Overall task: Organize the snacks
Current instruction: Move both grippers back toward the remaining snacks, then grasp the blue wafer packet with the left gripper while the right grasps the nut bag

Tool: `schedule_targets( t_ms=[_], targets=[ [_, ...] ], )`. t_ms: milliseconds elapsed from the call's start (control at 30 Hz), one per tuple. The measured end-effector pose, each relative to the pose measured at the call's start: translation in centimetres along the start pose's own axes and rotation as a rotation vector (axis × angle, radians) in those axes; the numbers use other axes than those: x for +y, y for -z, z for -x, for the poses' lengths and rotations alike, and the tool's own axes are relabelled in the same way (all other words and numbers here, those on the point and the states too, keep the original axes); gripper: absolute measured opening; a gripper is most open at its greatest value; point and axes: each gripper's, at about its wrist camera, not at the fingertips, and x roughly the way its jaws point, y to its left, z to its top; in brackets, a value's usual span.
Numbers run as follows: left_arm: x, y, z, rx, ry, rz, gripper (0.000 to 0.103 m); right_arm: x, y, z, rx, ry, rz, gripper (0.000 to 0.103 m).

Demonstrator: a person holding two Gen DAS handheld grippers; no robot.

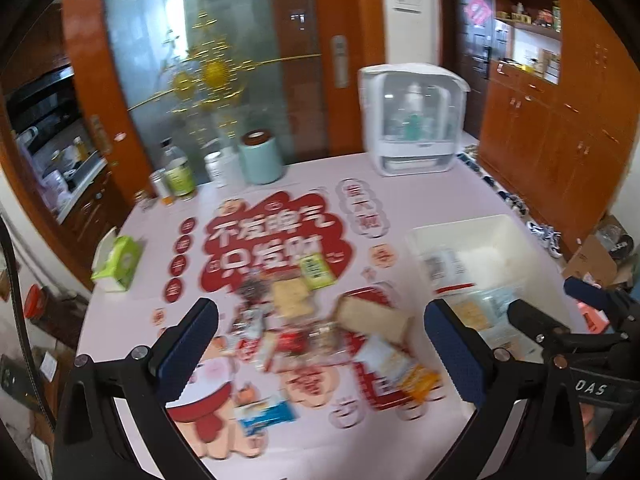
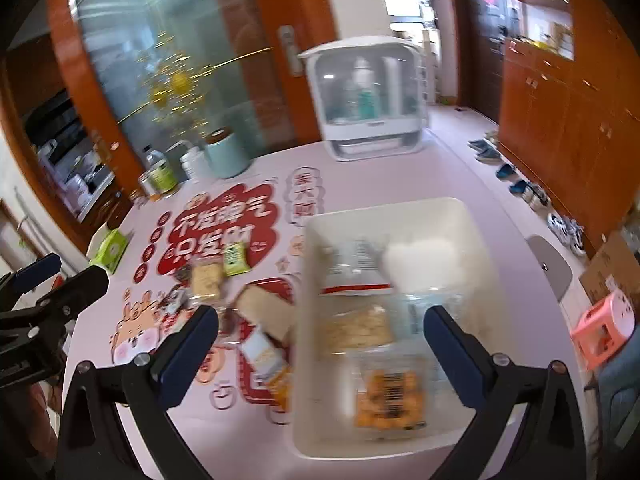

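Note:
A pile of snack packets [image 1: 304, 320] lies on the pink table, with a tan cracker pack [image 1: 372, 316], a green packet [image 1: 316, 270] and a blue packet [image 1: 266, 414]. My left gripper [image 1: 320, 344] is open and empty above the pile. A white bin [image 2: 384, 320] holds several snacks, among them an orange pack [image 2: 390, 400] and a cracker pack [image 2: 360, 328]. My right gripper [image 2: 320, 344] is open and empty over the bin's near left side. The bin [image 1: 472, 252] also shows at the right of the left wrist view.
A white sterilizer box [image 1: 412, 120], a mint canister [image 1: 260, 156] and bottles [image 1: 178, 172] stand at the table's far edge. A green tissue box [image 1: 118, 260] sits at the left. Wooden cabinets [image 2: 568, 120], shoes and a pink stool [image 2: 604, 324] are to the right.

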Motion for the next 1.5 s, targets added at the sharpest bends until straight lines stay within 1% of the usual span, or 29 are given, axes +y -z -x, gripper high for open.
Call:
schedule_targets(
  t_ms=[100,167,233,333,400,467,600,667,767,833,967,1100,1267,1300,1433,1467,1500],
  targets=[
    [3.6,1.4,-0.1,0.008,-0.01,0.01,0.102,3.4,0.1,-0.5,0.01,-0.009,0.045,0.103],
    [5.8,2.5,-0.6,0.027,-0.005,0.015,0.102,5.9,0.5,-1.0,0.019,-0.015,0.077,0.103],
    [7.6,4.0,-1.7,0.064,0.011,0.014,0.102,8.2,0.9,-1.8,0.026,-0.015,0.113,0.103],
    [9.3,6.5,-3.9,0.131,0.035,-0.008,0.102,10.7,1.3,-3.7,0.049,-0.02,0.132,0.102],
    [10.0,8.1,-5.7,0.169,0.041,-0.025,0.102,11.8,1.6,-5.0,0.067,-0.042,0.128,0.099],
    [10.7,10.0,-8.1,0.228,0.056,-0.047,0.102,12.9,2.0,-6.8,0.095,-0.05,0.127,0.096],
    [11.1,12.9,-11.7,0.302,0.1,-0.07,0.102,14.4,2.7,-11.0,0.163,-0.054,0.143,0.095],
    [11.2,14.0,-13.5,0.338,0.132,-0.086,0.102,14.9,3.3,-12.8,0.191,-0.05,0.154,0.094],
    [10.7,15.4,-15.7,0.378,0.185,-0.12,0.102,15.0,3.8,-15.4,0.219,-0.031,0.151,0.08],
    [10.0,16.1,-16.7,0.395,0.212,-0.161,0.102,14.8,4.1,-17.3,0.256,-0.024,0.133,0.07],
    [8.7,17.1,-18.1,0.422,0.249,-0.241,0.102,14.3,4.3,-20.3,0.299,-0.016,0.084,0.069],
    [8.2,17.3,-19.5,0.447,0.255,-0.273,0.1,14.5,4.3,-22.5,0.327,-0.009,0.073,0.069],
    [8.4,17.6,-21.3,0.492,0.258,-0.258,0.092,14.6,4.8,-24.8,0.378,0.002,0.054,0.068],
    [8.5,17.6,-21.3,0.486,0.256,-0.251,0.091,14.6,4.9,-25.0,0.376,-0.007,0.046,0.068],
    [8.6,17.4,-21.6,0.486,0.243,-0.233,0.09,14.2,4.8,-25.5,0.38,-0.043,0.01,0.068],
    [8.6,17.4,-21.5,0.486,0.241,-0.228,0.088,14.2,4.8,-25.6,0.385,-0.056,0.0,0.068],
    [8.6,17.4,-21.4,0.482,0.238,-0.221,0.083,14.0,4.8,-25.7,0.39,-0.068,-0.012,0.068]
  ],
)
